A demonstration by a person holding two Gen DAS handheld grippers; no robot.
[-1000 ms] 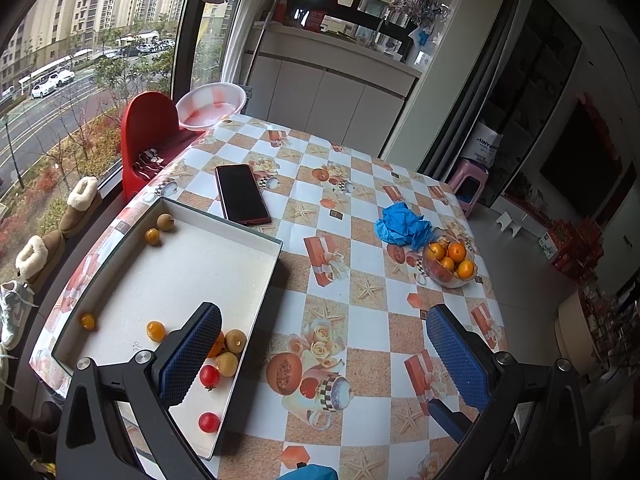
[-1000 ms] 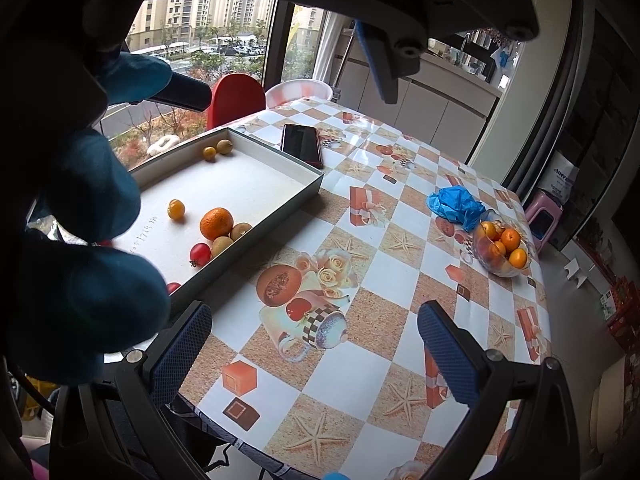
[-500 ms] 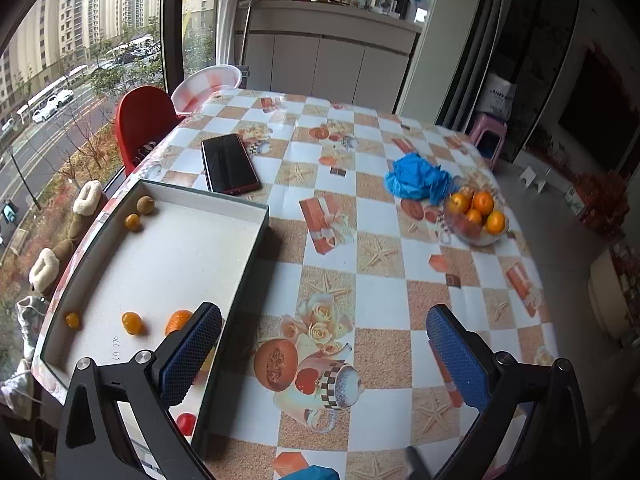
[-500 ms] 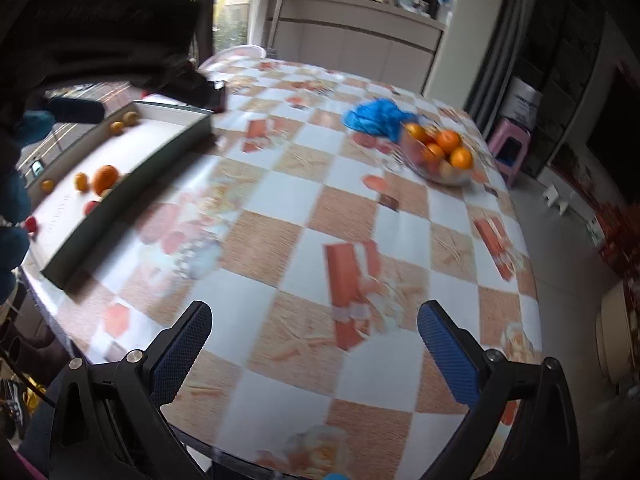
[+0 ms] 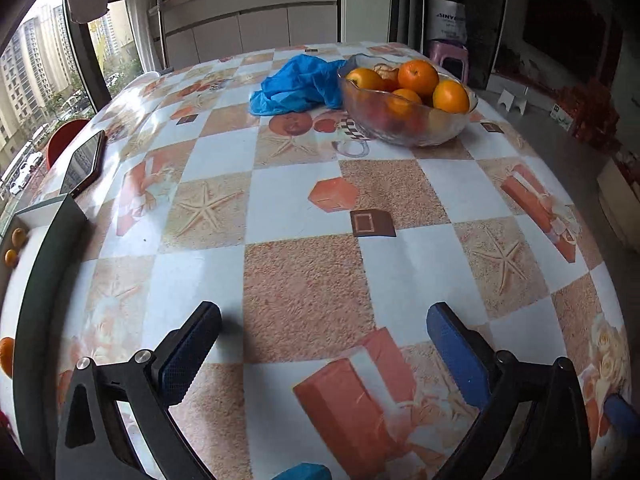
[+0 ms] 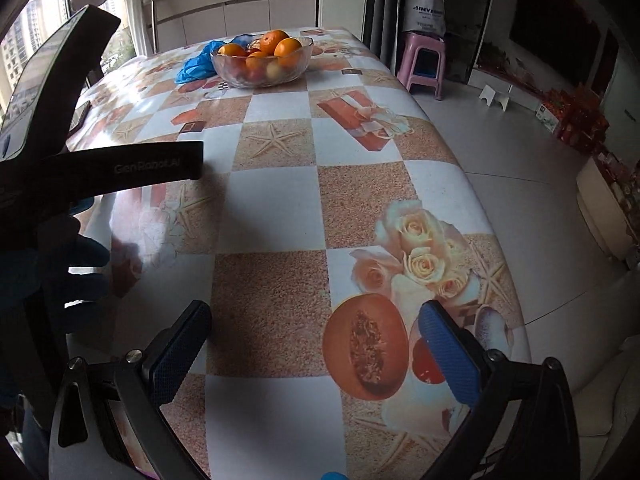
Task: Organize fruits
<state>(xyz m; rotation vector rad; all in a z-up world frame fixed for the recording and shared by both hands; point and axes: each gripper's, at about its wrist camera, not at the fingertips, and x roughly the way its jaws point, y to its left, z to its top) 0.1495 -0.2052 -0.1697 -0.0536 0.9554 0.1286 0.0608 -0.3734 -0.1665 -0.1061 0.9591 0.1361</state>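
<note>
A glass bowl (image 5: pixel 408 120) of oranges (image 5: pixel 418 76) stands on the far side of the patterned table; it also shows in the right wrist view (image 6: pixel 262 65). A grey tray (image 5: pixel 38 280) with small fruits (image 5: pixel 18 236) lies at the far left. My left gripper (image 5: pixel 324 324) is open and empty, low over the table and well short of the bowl. My right gripper (image 6: pixel 314 320) is open and empty over the near right part of the table. The left gripper's body (image 6: pixel 100 172) shows at the left of the right wrist view.
A crumpled blue bag (image 5: pixel 296 84) lies left of the bowl. A phone (image 5: pixel 82 162) lies near the tray's far end. A pink stool (image 6: pixel 424 64) stands on the floor beyond the table's right edge (image 6: pixel 472 184).
Both grippers have swung right, away from the tray and toward the fruit bowl, and come lower over the table. Both stay open and empty.
</note>
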